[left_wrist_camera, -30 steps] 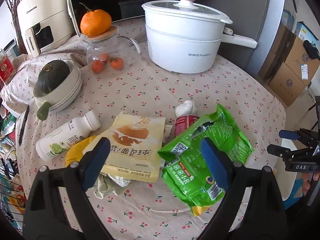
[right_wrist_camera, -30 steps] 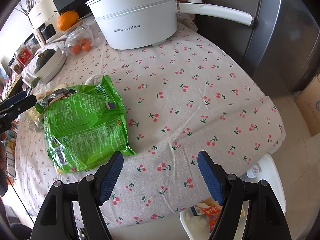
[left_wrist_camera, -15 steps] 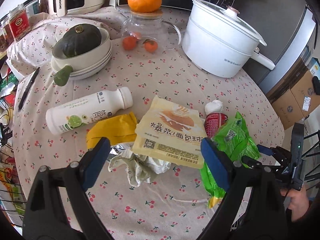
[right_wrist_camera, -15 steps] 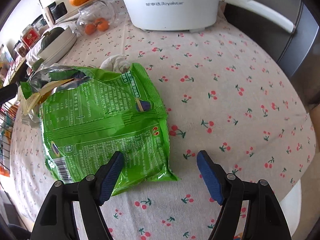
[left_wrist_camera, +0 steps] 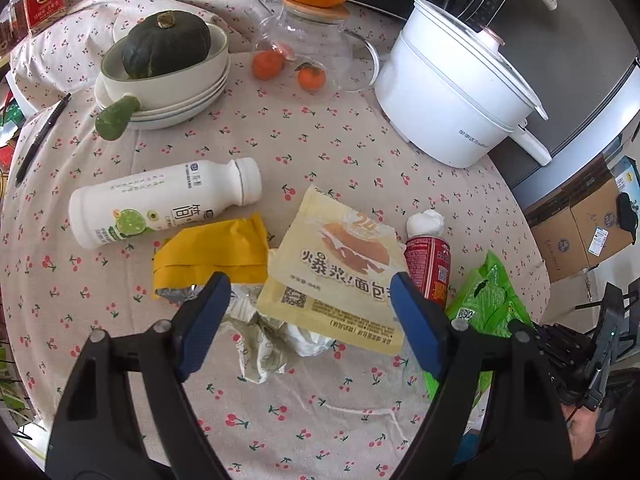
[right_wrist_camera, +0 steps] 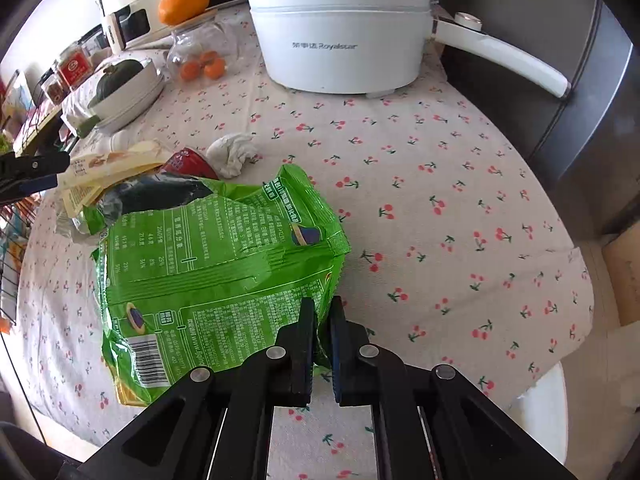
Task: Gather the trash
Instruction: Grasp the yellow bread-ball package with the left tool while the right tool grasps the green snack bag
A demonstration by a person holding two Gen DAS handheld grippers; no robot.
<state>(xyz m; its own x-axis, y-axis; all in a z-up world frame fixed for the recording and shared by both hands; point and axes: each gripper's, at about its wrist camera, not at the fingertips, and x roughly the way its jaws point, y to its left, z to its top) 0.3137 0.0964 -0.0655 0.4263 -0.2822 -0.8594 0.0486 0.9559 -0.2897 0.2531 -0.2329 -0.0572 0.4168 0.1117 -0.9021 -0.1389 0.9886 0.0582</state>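
My right gripper (right_wrist_camera: 322, 320) is shut on the near right corner of a green snack bag (right_wrist_camera: 216, 272), which lies on the cherry-print tablecloth; the bag also shows in the left wrist view (left_wrist_camera: 486, 304). My left gripper (left_wrist_camera: 310, 320) is open and empty, above a pale yellow bread packet (left_wrist_camera: 336, 272), a yellow wrapper (left_wrist_camera: 212, 256) and crumpled paper (left_wrist_camera: 264, 336). A white bottle (left_wrist_camera: 160, 204) lies on its side at the left. A small red bottle (left_wrist_camera: 428, 264) with a white tissue (left_wrist_camera: 424, 222) on top lies beside the bread packet.
A white electric pot (left_wrist_camera: 452, 96) with a long handle stands at the back right. Stacked bowls with a green squash (left_wrist_camera: 164, 56) stand at the back left, a glass jar with oranges (left_wrist_camera: 308, 48) between them. A pen (left_wrist_camera: 40, 136) lies at the left edge.
My right gripper moved in to the green bag and shut on its corner. My left gripper moved left and closer over the yellow wrappers, still open.
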